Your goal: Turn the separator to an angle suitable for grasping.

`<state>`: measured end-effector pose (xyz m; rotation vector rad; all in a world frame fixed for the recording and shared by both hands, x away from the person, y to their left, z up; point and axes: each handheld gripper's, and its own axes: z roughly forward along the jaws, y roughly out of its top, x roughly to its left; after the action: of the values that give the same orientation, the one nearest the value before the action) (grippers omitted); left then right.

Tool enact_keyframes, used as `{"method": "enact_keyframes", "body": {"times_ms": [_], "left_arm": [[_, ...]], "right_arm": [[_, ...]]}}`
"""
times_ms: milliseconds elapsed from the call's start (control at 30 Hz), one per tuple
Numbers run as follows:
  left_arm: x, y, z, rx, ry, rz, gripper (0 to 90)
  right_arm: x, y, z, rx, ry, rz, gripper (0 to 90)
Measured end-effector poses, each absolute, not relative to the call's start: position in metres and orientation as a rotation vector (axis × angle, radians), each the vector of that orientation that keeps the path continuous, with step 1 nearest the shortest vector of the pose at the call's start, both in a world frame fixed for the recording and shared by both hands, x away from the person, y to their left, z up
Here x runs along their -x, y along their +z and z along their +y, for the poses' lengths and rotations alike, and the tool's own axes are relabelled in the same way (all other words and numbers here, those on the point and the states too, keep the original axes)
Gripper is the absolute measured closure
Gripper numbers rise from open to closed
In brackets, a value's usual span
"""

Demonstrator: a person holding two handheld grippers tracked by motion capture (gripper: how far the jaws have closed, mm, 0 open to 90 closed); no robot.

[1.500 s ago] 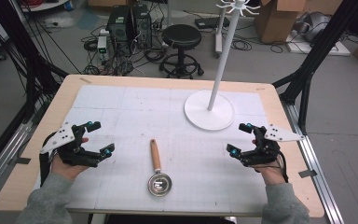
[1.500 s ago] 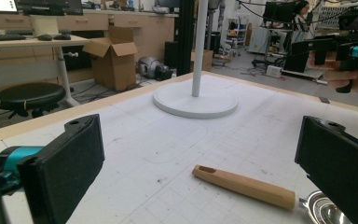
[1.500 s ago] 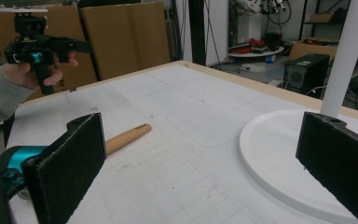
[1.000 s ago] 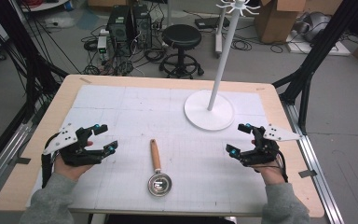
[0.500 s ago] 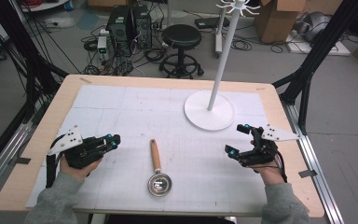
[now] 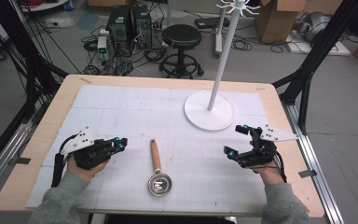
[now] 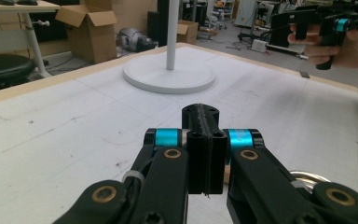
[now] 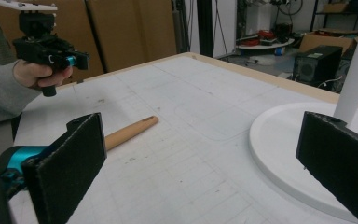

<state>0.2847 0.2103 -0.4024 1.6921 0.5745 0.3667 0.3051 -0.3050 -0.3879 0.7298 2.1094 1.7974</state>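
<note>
Left gripper point(image 6: 116, 143) now shut — right gripper point(image 6: 238, 140) agape — strainer point(image 6: 157, 169) lengthwise, handle pointing away.

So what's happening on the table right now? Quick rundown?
Left gripper shut, empty, left of the wooden-handled strainer. Right gripper open, empty, by the white stand. Strainer lies flat on the mat, untouched. Nothing blocking it.

Two claws are counted: left claw point(image 6: 119, 142) w/ jaws pressed together, right claw point(image 6: 238, 140) w/ jaws spread wide. One surface point(image 6: 135, 81) is seen, covered by one white gridded mat point(image 6: 135, 112). On it, one strainer point(image 6: 157, 169) w/ wooden handle and one white stand point(image 6: 213, 103) w/ round base are counted. Behind, approx. one black stool point(image 6: 181, 46), two cardboard boxes point(image 6: 279, 16) and one dark computer tower point(image 6: 126, 21) are counted on the floor.
</note>
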Motion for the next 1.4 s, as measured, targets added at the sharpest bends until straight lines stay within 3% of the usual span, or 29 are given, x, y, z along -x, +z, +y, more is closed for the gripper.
{"method": "enact_keyframes", "body": {"times_ms": [967,1400], "left_arm": [[-0.294,-0.415,0.163,-1.824,0.315,0.592,89.7],[-0.297,-0.421,0.131,-1.897,0.225,0.595,89.7]], "right_arm": [[-0.307,-0.390,-0.299,-0.711,1.805,2.168,0.7],[-0.307,-0.389,-0.300,-0.712,1.786,2.145,0.7]]}}
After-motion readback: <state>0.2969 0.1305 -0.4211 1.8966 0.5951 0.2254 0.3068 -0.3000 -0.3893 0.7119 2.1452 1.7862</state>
